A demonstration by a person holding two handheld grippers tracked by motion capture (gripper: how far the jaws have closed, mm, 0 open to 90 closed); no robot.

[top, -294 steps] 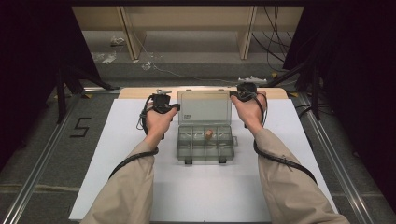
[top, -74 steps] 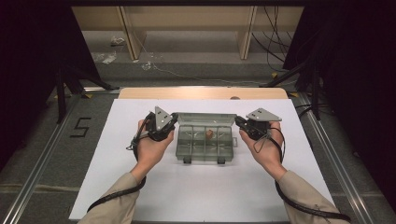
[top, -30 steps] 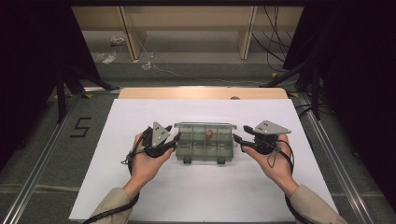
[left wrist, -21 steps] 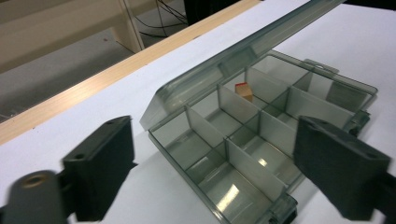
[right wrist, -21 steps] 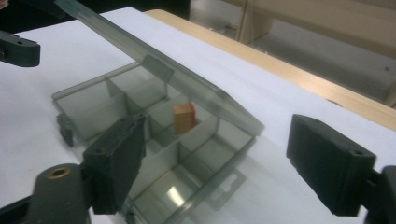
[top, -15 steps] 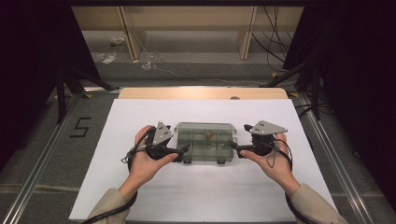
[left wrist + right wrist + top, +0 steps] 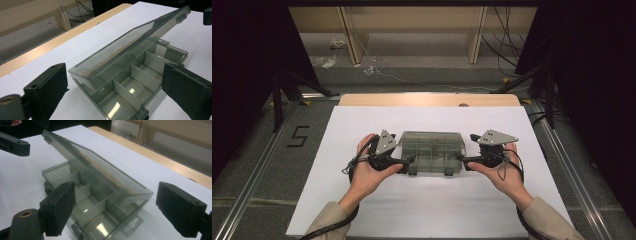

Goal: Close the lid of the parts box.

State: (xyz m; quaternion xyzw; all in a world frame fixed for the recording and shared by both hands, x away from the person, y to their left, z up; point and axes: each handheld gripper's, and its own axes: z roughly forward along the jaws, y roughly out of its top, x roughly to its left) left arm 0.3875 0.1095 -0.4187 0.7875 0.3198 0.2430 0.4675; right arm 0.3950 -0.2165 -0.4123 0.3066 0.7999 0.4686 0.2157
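A smoky clear plastic compartment box (image 7: 431, 152) lies in the middle of the white table top (image 7: 432, 210). Its hinged lid (image 7: 130, 47) hangs tilted partway over the divided tray (image 7: 125, 92), and the near compartments look bare. My left gripper (image 7: 409, 163) is at the box's left end, open, its jaws (image 7: 116, 93) straddling that end without touching. At the right end my right gripper (image 7: 463, 161) is open too, its jaws (image 7: 120, 207) spread around the tray corner below the lid (image 7: 100, 167).
A wooden strip (image 7: 427, 99) runs along the table's far edge, with shelving and loose cables on the floor behind it. Metal rails (image 7: 562, 165) flank the table. White surface lies all around the box.
The lid stood upright about ten seconds ago and has come down to nearly flat. Both hands have slid from the far corners to the box's near ends.
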